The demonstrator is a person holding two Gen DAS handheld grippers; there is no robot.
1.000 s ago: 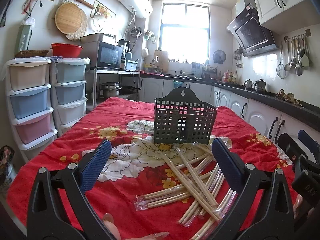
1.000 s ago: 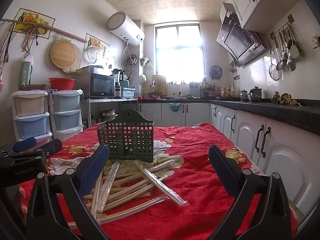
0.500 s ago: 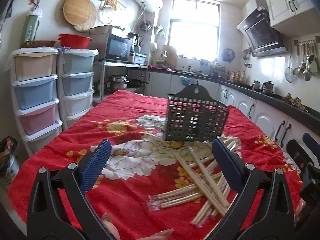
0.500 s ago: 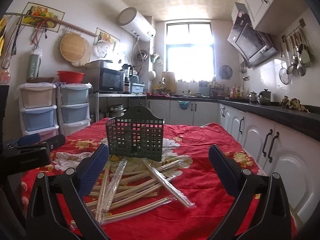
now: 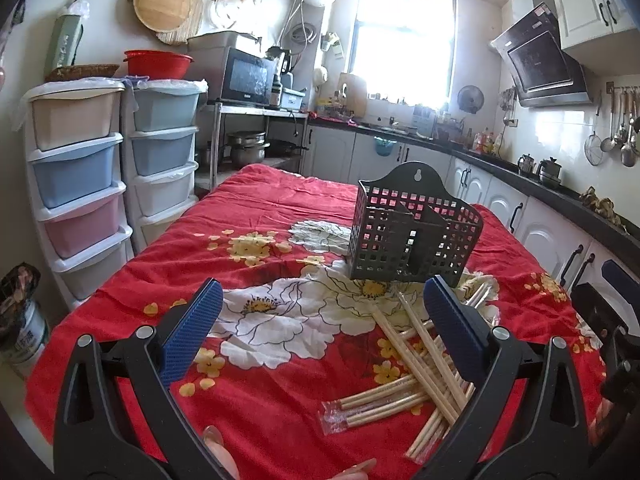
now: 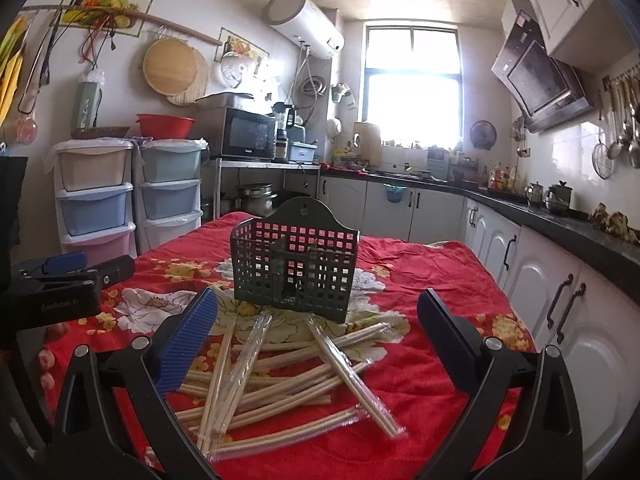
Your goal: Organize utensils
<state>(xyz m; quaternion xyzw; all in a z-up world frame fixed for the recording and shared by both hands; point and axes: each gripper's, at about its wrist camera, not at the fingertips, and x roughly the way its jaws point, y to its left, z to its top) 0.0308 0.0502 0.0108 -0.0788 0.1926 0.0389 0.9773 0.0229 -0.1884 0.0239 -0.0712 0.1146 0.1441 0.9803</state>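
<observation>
Kitchen table w/ red floral cloth. Dark mesh utensil caddy upright at centre, compartments empty. Wrapped chopstick pairs in loose crossed pile on cloth just in front of caddy. Left gripper & right gripper: both jaws wide apart, holding nothing, above cloth.

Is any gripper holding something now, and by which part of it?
Nothing is held. The left gripper and the right gripper are both open, and the wrapped chopsticks lie on the table.
</observation>
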